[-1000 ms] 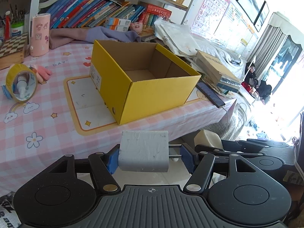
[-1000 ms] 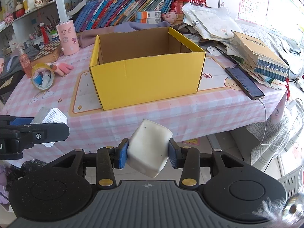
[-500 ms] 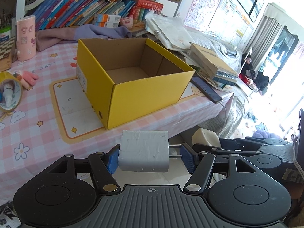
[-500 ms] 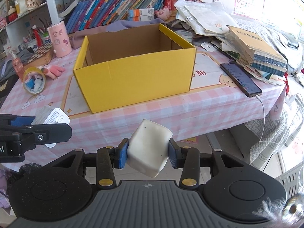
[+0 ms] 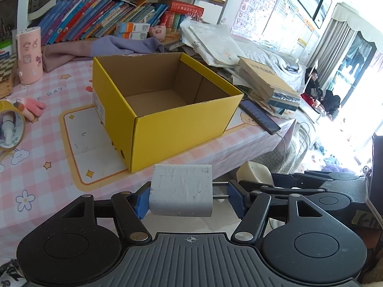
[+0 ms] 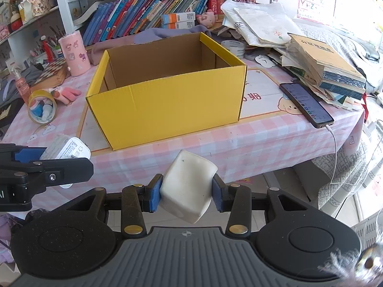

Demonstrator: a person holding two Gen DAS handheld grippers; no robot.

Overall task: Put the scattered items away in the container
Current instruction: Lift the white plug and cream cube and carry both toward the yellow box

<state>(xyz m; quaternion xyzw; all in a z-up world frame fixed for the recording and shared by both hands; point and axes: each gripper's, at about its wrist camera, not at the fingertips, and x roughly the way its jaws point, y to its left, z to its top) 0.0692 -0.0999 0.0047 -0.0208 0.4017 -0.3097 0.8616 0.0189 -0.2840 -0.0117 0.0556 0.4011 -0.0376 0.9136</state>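
Yellow box (image 5: 182,124) stands open and empty on the counter (image 5: 36,179), ready to receive items. Left gripper (image 5: 189,197) clamps a grey plug adapter (image 5: 182,190) by its body and prongs; right gripper (image 6: 185,196) clamps a white cube (image 6: 188,189). Both are short of the counter edge, evidently carried for deposit.

Left gripper (image 5: 189,197) and right gripper (image 6: 186,196) clamped, side by side.
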